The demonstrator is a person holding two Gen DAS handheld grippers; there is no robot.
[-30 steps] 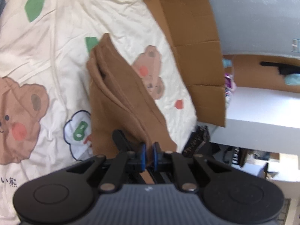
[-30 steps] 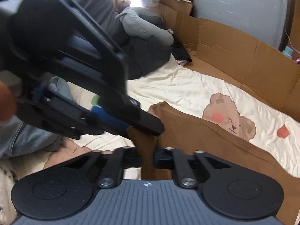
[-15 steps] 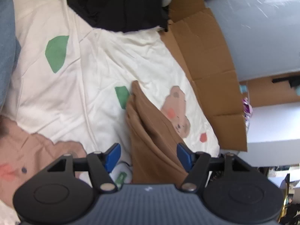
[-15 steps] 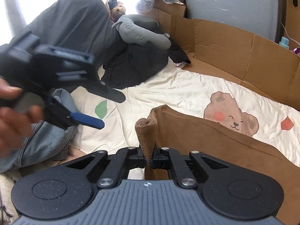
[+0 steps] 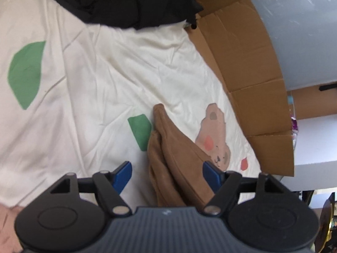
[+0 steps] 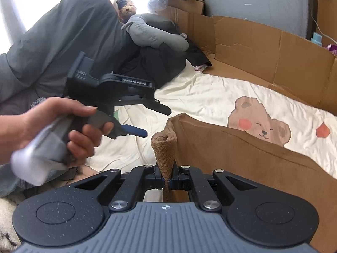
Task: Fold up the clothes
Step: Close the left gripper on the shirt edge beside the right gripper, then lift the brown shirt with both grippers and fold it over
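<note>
A brown, soft-napped fabric garment (image 6: 242, 154) lies partly folded on a cream bedsheet printed with cartoon bears and green patches (image 5: 101, 80). The right black two-finger gripper with blue pads (image 6: 167, 182) is clamped tight on a bunched corner of the garment, which stands up as a rolled twist of cloth between its fingers, while the rest of the cloth trails away to the right in a raised fold.

The left black two-finger gripper with blue pads (image 5: 167, 174) hangs above the sheet, its jaws spread wide and opening. From its own camera the brown garment runs between the two blue pads (image 5: 123, 175), but neither pad presses on it. In the right wrist view a bare hand (image 6: 56, 126) holds this gripper by its grey handle, to the left of the pinched corner and apart from it.

Flattened brown cardboard panels (image 6: 263, 48) stand along the far edge of the bed. A heap of black clothing (image 5: 126, 2) lies at the head of the sheet, with a grey pillow (image 6: 63, 42) and a grey plush toy (image 6: 153, 35) beside it
</note>
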